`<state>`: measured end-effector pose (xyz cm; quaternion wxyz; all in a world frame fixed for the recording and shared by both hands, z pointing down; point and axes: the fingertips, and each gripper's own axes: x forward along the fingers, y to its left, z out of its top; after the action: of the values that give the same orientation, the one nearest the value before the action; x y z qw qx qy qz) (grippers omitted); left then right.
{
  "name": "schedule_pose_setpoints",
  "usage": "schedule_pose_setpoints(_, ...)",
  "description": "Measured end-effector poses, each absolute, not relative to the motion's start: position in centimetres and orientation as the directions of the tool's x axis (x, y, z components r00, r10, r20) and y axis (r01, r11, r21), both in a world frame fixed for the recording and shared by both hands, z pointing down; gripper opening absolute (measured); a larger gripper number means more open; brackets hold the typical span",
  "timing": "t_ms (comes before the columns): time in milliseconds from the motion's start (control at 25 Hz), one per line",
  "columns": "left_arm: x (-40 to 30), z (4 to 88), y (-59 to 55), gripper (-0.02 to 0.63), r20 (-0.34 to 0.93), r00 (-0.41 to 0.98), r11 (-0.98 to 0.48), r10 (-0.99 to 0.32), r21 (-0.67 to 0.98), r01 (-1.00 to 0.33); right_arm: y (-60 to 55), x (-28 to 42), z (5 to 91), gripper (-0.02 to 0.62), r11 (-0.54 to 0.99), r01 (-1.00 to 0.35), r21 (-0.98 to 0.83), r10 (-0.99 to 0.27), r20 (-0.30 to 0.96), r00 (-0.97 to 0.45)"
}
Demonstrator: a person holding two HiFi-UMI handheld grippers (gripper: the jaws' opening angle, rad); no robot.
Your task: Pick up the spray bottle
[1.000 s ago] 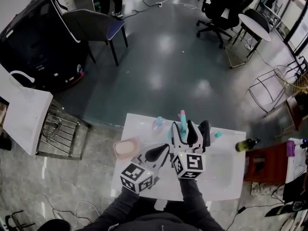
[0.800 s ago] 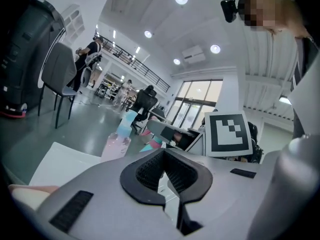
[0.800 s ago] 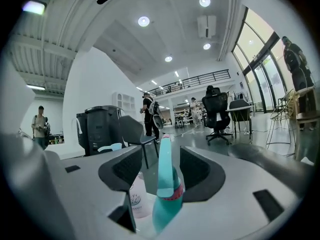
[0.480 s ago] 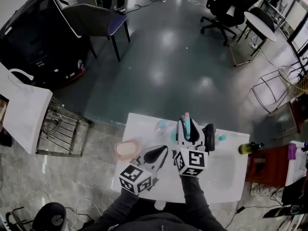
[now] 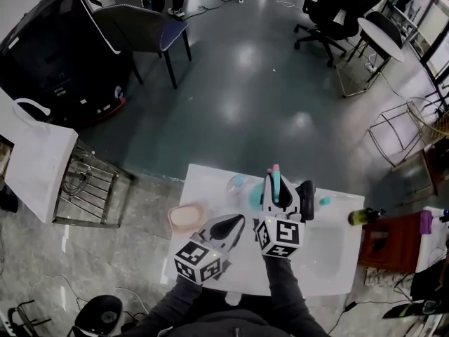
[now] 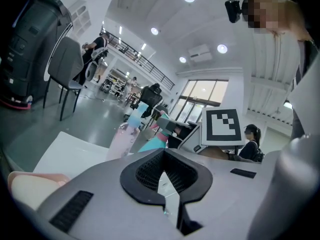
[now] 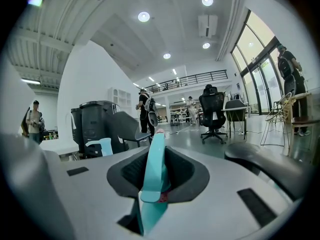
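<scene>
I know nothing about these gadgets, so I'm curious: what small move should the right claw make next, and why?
Probably a short, straight lift. The right claw has just been closing, and its view shows the teal spray bottle pinched between its pads while the bottle stands on the white table. Lifting slightly would test the grip.

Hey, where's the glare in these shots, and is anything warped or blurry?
Head view: bright reflections on the glossy floor, edges bowed. Left gripper view: windows blown out, heavy fisheye. Right gripper view: the near spray bottle is soft, and the corners are dark.
</scene>
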<state>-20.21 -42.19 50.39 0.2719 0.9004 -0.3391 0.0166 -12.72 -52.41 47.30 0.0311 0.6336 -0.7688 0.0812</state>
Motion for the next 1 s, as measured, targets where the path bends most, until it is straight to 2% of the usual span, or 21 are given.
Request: schedule_pose_setpoints(1000, -20.2, 49.8, -37.6, 0.008, 0.243, 0.744, -0.612, -0.623, 0.441, -0.656, -43.1, -13.2, 46.7, 0.072, 0.261, -0.956, -0.134, -0.943, 0.178, -0.283)
